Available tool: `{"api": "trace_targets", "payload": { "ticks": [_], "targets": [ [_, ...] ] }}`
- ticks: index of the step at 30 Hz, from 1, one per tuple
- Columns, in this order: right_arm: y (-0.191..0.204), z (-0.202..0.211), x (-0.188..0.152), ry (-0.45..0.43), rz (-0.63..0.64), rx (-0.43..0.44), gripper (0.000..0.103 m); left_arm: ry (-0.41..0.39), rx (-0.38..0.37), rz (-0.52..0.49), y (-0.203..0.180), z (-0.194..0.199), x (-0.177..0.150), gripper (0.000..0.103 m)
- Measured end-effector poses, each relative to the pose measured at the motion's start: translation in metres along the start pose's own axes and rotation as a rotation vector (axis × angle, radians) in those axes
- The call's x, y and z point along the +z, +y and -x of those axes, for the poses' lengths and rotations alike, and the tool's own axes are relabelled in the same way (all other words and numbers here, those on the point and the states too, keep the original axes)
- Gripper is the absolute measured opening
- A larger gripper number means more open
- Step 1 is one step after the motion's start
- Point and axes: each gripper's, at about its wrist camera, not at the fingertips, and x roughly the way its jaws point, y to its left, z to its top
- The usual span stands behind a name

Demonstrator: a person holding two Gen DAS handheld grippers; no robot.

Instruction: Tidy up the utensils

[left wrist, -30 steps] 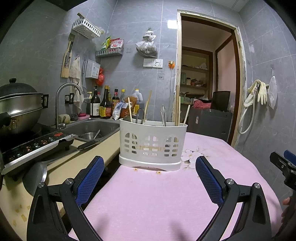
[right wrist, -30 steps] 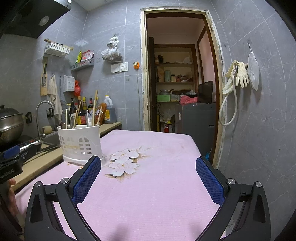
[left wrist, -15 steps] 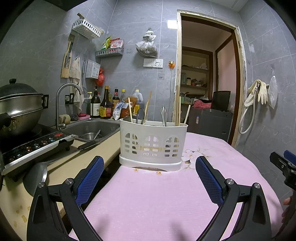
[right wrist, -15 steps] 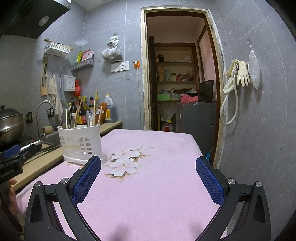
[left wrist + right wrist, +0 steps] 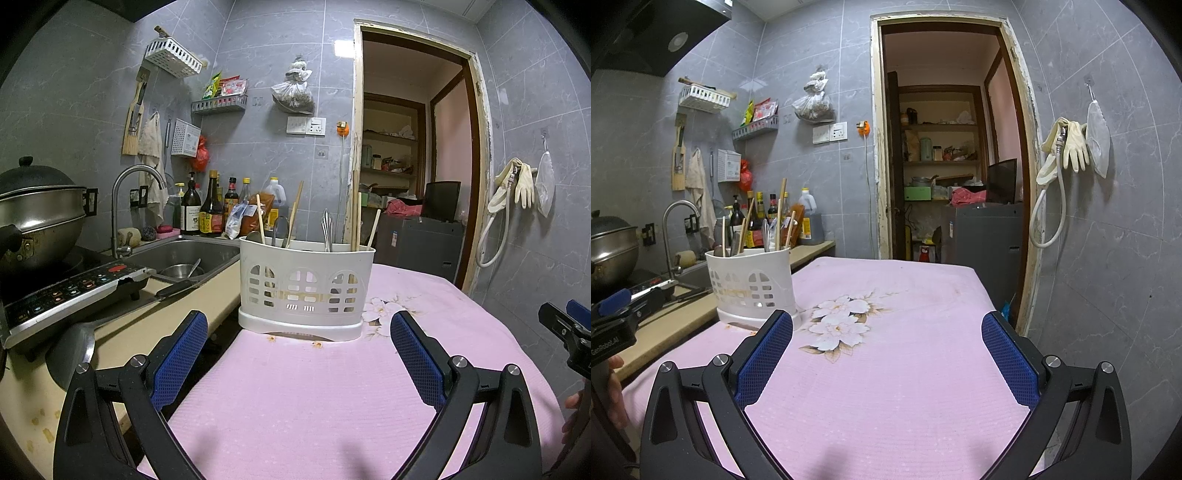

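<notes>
A white slotted utensil holder stands upright on the pink tablecloth, near its left edge. It holds several wooden chopsticks and metal utensils. It also shows in the right wrist view at the left. My left gripper is open and empty, a little in front of the holder. My right gripper is open and empty, over the cloth to the right of the holder, above a flower print.
A counter runs along the left with an induction cooker, a steel pot, a ladle, a sink and bottles. A doorway is behind the table. A grey tiled wall is at the right.
</notes>
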Motion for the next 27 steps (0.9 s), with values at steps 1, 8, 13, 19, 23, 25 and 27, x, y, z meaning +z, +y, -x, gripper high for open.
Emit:
{"api": "trace_targets", "payload": {
  "ticks": [1,8,13,19,23,25,27],
  "targets": [
    [-0.0001,0.0002,0.0001,0.000,0.000,0.000,0.103,0.000,-0.001,0.000,0.0001,-0.0001,-0.0003,0.097],
    [0.0004,0.0002,0.0003,0.000,0.001,-0.001,0.103,0.000,-0.002,0.000,0.0008,-0.0002,-0.0003,0.097],
    [0.0002,0.0002,0.0005,0.000,0.000,0.000,0.103,0.001,-0.002,-0.001,0.0012,-0.0004,-0.0002,0.097],
    [0.0006,0.0004,0.0005,0.000,0.001,-0.001,0.103,0.001,-0.002,0.000,0.0009,-0.0002,-0.0004,0.097],
    [0.0007,0.0003,0.0007,0.000,0.000,0.000,0.103,0.000,-0.002,0.000,0.0006,-0.0002,-0.0009,0.097],
    [0.0008,0.0003,0.0006,0.000,0.002,0.000,0.103,0.003,-0.009,0.004,0.0013,-0.0005,-0.0004,0.097],
    [0.0005,0.0002,0.0007,0.001,-0.003,0.000,0.103,0.014,-0.008,0.012,0.0021,-0.0016,-0.0001,0.097]
  ]
}}
